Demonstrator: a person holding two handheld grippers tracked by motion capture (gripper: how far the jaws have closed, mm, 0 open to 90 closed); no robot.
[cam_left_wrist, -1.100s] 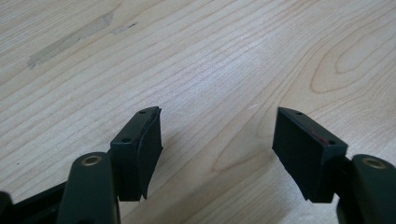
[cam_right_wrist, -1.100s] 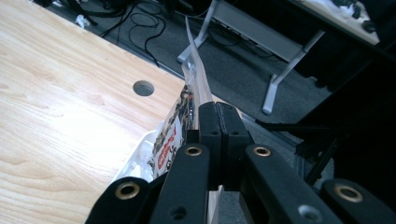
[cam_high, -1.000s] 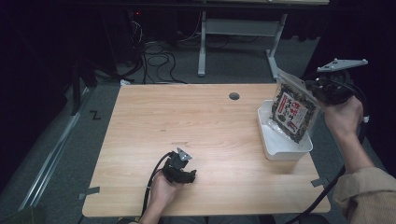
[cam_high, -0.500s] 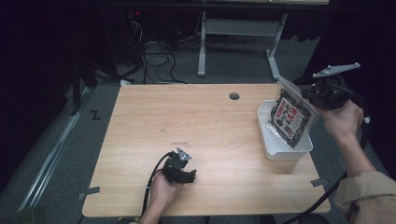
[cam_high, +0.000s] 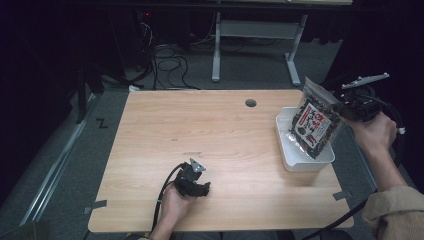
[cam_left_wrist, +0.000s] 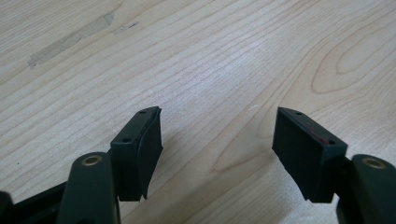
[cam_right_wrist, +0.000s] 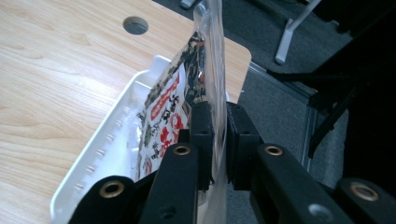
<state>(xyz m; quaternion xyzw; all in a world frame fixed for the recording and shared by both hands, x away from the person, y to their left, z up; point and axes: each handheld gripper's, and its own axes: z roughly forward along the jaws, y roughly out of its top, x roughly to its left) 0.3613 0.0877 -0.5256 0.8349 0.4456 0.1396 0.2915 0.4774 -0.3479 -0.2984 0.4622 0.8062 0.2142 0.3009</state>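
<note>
At the right of the frame, our right gripper (cam_high: 345, 106) lowers a snack bag (cam_high: 315, 125) into the white tray (cam_high: 300, 162), its jaws just loosening around the bag's edge, not yet released; our left gripper (cam_high: 192, 181) rests agape, empty, lower center.

The bench (cam_high: 220, 150) is pale wood-grain laminate, smooth with a soft sheen, with a strip of matt tape at its 5 o'clock corner. The tray (cam_high: 300, 160) looks like white, smooth, slightly glossy plastic. The bag (cam_high: 315, 125) is clear glossy plastic film with a printed paper-like label. Both the left claw (cam_left_wrist: 217, 140) and the right claw (cam_right_wrist: 219, 135) are matt black plastic with brass-coloured metal rivets.
</note>
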